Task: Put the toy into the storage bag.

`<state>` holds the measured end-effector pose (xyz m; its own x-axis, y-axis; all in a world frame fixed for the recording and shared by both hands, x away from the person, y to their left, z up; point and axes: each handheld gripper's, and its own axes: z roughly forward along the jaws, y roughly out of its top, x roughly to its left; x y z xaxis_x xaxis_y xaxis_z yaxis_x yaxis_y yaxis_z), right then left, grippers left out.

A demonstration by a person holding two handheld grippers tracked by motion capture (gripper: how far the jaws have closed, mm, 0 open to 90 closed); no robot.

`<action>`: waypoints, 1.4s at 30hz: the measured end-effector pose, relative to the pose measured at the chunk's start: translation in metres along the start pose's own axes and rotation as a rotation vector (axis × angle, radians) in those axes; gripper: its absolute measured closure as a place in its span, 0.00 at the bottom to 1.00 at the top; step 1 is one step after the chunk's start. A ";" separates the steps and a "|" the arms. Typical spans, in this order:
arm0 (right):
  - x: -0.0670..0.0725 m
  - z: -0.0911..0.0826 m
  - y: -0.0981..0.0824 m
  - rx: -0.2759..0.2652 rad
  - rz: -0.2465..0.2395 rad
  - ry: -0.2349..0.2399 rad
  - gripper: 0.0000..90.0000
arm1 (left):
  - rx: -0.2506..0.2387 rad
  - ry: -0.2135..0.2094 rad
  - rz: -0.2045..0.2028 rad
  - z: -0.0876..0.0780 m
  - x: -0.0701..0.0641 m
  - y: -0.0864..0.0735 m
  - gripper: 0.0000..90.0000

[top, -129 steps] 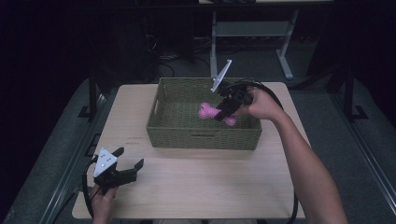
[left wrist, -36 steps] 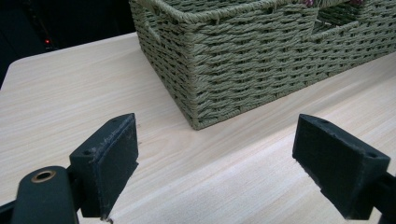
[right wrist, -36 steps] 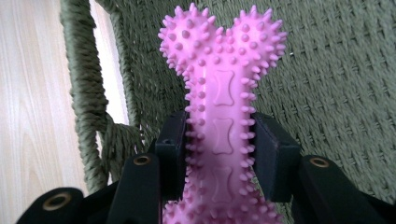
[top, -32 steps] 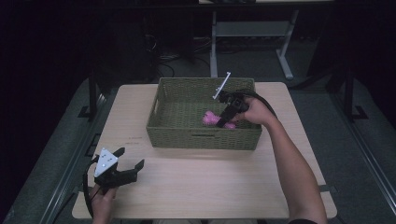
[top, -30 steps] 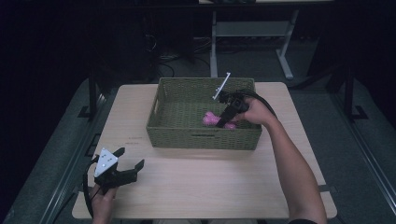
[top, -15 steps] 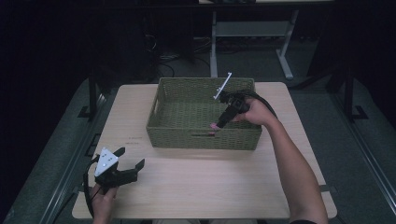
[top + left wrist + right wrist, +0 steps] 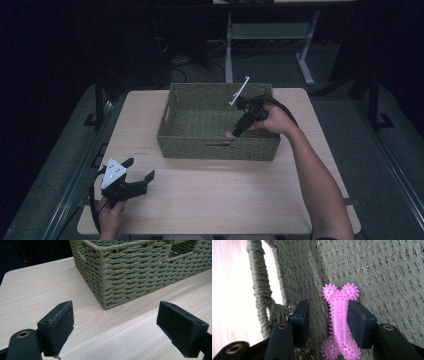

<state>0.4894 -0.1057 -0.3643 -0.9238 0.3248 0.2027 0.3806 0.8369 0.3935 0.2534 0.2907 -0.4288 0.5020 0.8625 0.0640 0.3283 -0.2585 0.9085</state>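
Observation:
A pink spiky bone toy [image 7: 339, 322] lies on the floor of the green woven basket [image 7: 220, 87], close to its front wall. In the high view just a sliver of the pink toy [image 7: 230, 135] peeks over that wall. My right gripper [image 7: 328, 307] reaches down into the basket [image 7: 387, 277] with the toy between its jaws. They have just been opening: the toy rests against the right jaw, and a gap separates it from the left one. My left gripper [image 7: 140, 169] rests open on the table's near left corner, with nothing between its fingers.
The basket [image 7: 140, 270] stands at the middle back of the light wooden table [image 7: 225, 200]. A cut-out handle [image 7: 262, 297] opens in the wall beside the toy. Dark floor and a metal stand's legs [image 7: 305, 70] lie beyond the table.
The right gripper sank deeper into the basket with the pink toy, which is now mostly hidden behind the front wall. The left gripper has not moved.

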 end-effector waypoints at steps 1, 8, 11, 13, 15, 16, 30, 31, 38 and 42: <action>0.001 -0.001 0.000 -0.006 -0.001 -0.003 0.57 | -0.001 -0.001 0.000 0.000 0.000 0.000 0.15; 0.006 -0.007 -0.001 -0.011 0.013 -0.023 0.50 | -0.002 -0.007 0.007 0.000 -0.002 0.000 0.15; 0.009 -0.010 -0.001 -0.023 0.010 -0.028 0.50 | 0.001 -0.005 0.004 0.000 -0.002 0.000 0.15; 0.011 -0.012 -0.001 -0.026 0.010 -0.031 0.49 | -0.002 -0.006 0.006 -0.001 -0.002 0.000 0.15; 0.012 -0.014 -0.002 -0.028 0.011 -0.037 0.49 | -0.002 -0.005 0.008 -0.001 -0.002 0.000 0.15; 0.012 -0.016 -0.002 -0.030 0.011 -0.038 0.49 | -0.002 -0.005 0.008 -0.001 -0.002 0.000 0.15; 0.023 -0.037 -0.008 -0.072 0.013 -0.068 0.48 | 0.000 -0.011 0.012 0.001 -0.003 0.001 0.15; 0.024 -0.038 -0.008 -0.073 0.011 -0.068 0.47 | -0.002 -0.011 0.010 0.001 -0.003 0.001 0.15; 0.030 -0.047 -0.013 -0.094 0.005 -0.078 0.47 | -0.002 -0.013 0.007 0.002 -0.004 0.001 0.15; 0.035 -0.052 -0.017 -0.102 0.004 -0.085 0.47 | 0.003 -0.014 0.014 0.002 -0.005 0.002 0.15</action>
<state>0.4529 -0.1312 -0.3169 -0.9208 0.3679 0.1297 0.3827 0.7878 0.4825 0.2531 0.2854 -0.4285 0.5183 0.8523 0.0711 0.3231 -0.2721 0.9064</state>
